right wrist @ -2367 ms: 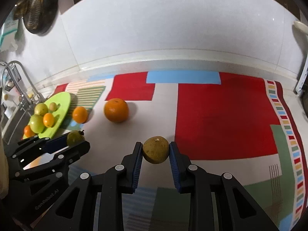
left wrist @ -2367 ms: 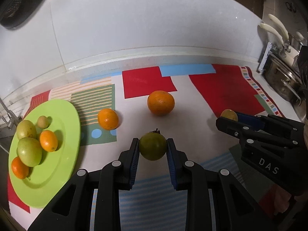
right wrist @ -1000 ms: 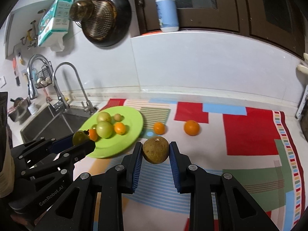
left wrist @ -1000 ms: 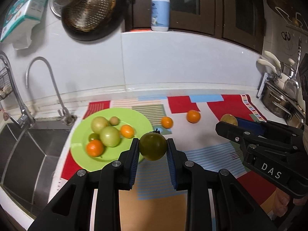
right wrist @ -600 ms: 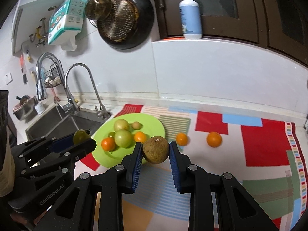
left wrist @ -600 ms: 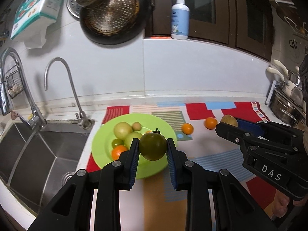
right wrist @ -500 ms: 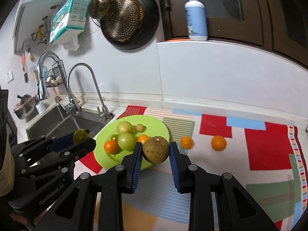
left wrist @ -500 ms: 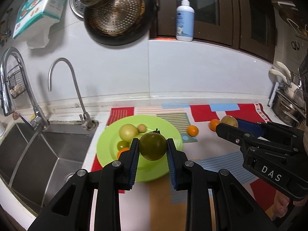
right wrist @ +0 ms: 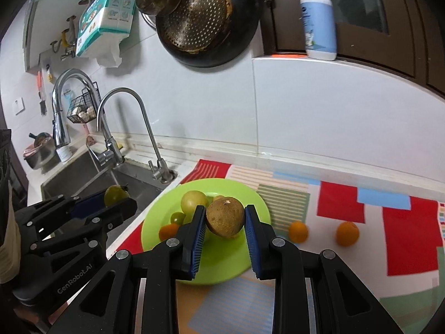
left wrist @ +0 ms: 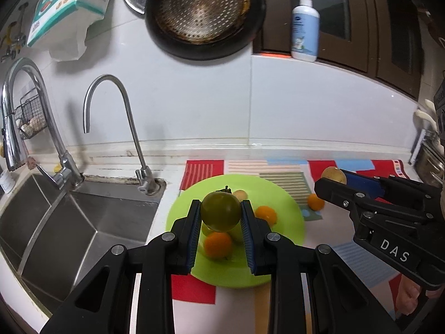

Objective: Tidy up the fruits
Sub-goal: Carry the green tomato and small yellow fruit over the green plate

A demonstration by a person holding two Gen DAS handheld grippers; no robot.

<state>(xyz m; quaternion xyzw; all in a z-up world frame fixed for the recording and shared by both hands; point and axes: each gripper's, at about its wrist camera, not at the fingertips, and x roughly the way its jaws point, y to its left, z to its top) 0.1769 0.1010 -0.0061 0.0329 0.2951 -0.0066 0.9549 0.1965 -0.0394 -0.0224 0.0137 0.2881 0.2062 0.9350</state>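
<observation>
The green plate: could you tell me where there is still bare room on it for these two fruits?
The green plate is bare along its right side and near edge, toward the mat's two loose oranges. Its left and far part is crowded: a pale green fruit, a small green one and an orange one cluster there.

Glossy plastic-looking plate (left wrist: 281,194), shiny steel sink (left wrist: 55,222), matt patterned cloth mat (right wrist: 403,239).
</observation>
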